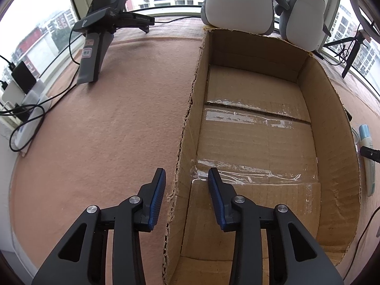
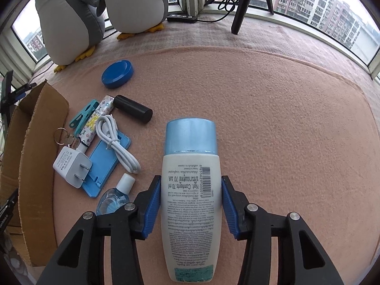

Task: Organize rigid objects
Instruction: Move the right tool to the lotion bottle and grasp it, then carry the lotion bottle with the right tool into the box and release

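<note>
Pink felt covers the bench (image 2: 273, 99) in front of a window looking onto apartment blocks, with two penguin plush toys (image 2: 102, 11) standing at the far edge. My left hand-held gripper (image 1: 186, 178) hangs with its blue pads spread apart and holding nothing, straddling the torn near-left wall of the cardboard box (image 1: 332, 142); that box shows only its taped bottom flaps, with nothing inside. My right hand-held gripper (image 2: 191, 187) has its pads on both sides of a white lotion bottle (image 2: 191, 201) with a light-blue cap, which points away from me over the felt. To the left of the bottle, beside the box wall, lie a small clear bottle (image 2: 116, 197), a white charger plug (image 2: 71, 166), a coiled white cable (image 2: 114, 140), a blue phone stand (image 2: 104, 166), keys (image 2: 64, 137), a teal clip (image 2: 83, 116), a black cylinder (image 2: 133, 109) and a blue round lid (image 2: 117, 73).
</note>
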